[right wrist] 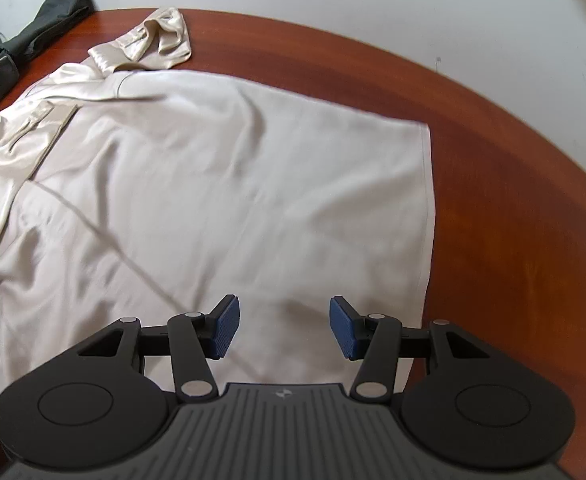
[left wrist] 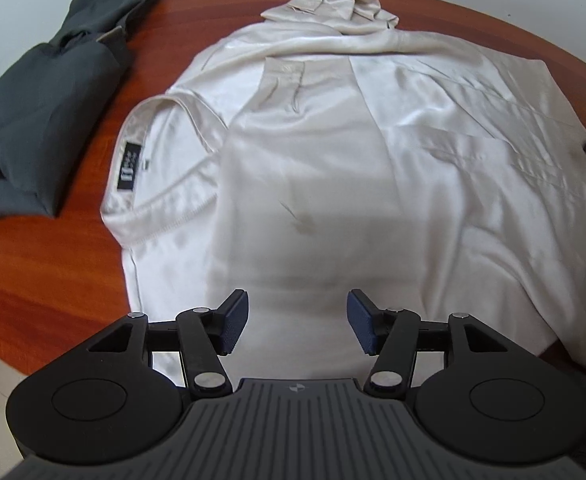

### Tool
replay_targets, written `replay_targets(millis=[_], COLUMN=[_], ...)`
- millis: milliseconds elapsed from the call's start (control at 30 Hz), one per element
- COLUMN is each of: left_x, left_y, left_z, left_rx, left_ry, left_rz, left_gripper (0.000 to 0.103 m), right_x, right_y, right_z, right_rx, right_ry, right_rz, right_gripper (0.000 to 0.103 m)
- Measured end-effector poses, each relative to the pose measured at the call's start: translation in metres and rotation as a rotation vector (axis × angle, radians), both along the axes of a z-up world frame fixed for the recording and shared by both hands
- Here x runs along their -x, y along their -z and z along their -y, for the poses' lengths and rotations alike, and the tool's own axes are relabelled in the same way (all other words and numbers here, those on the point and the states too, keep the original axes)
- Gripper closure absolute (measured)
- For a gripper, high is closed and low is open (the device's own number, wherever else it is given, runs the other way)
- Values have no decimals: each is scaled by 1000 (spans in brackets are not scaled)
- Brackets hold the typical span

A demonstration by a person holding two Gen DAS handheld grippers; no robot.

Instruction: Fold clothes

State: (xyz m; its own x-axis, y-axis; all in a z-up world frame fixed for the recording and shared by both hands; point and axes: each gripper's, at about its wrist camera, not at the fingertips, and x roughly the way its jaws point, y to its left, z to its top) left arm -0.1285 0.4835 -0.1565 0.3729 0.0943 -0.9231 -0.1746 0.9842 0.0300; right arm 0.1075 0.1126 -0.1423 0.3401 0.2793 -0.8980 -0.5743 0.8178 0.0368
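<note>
A cream, satin-sheened long-sleeved shirt (left wrist: 333,168) lies spread across the round reddish-brown wooden table (left wrist: 33,264), collar to the left and straight bottom hem (right wrist: 427,208) to the right. 1 sleeve is folded over the body with its buttoned cuff (left wrist: 285,70) lying on the chest, and the other sleeve is bunched at the far edge (right wrist: 161,40). A dark grey folded garment (left wrist: 41,112) sits on the far left, apart from the shirt.

The left hand-held gripper (left wrist: 297,322) hovers over the near edge with its 2 blue pads (left wrist: 235,320) spread wide and nothing between them. The right hand-held gripper (right wrist: 283,328) is likewise spread and empty, near the hem corner.

The cloth looks thin, light and limp, and its sheen suggests it is slippery; it would probably slide and sag unless pinched firmly. The stitched hem, side seams and shoulder line seem the surest holds, since doubled fabric gives the pads more to bite.

A black rectangular neck label (left wrist: 129,168) carries pale marks, too small to read.
</note>
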Motion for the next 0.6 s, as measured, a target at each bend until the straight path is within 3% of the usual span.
replay_targets(millis=[233,600], left_x=[-29,-49], left_y=[7,35], left_z=[-30,-65], left_rx=[-25,33], left_ry=[67,117], left_rz=[14,3], left_gripper=[45,45], right_x=[40,91], right_y=[-1,0], right_z=[14,26], right_rx=[6,23], right_ry=[63,191], right_rz=[-12,-38], right_gripper=[41,41])
